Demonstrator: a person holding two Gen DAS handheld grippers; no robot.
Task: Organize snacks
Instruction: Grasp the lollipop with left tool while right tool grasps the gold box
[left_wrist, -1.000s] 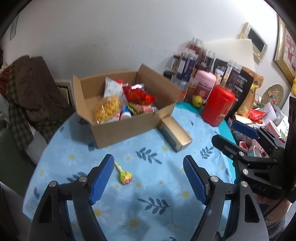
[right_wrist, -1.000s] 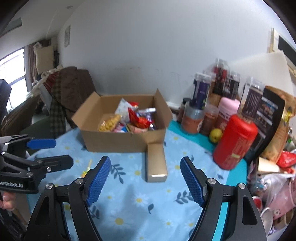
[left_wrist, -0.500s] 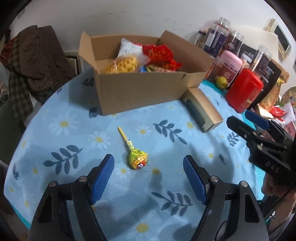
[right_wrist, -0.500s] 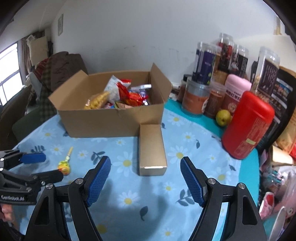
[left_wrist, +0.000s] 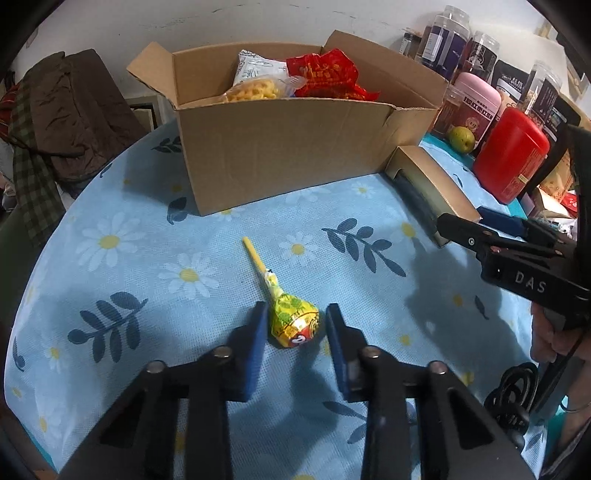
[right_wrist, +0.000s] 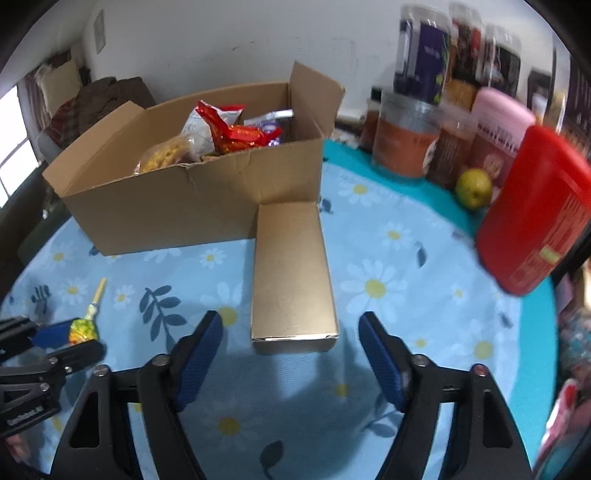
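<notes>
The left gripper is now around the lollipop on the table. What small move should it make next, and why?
Probably close the left gripper on the lollipop. Its wrapped head lies on the tablecloth between the two blue pads, with a small gap visible on each side, so nothing is gripped yet. The open cardboard box of snacks stands just behind, ready to receive it.

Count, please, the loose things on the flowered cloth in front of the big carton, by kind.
Lollipop: 1, lying between the left tongs
Small gold box: 1, lying ahead of the right tongs
Total: 2
</notes>
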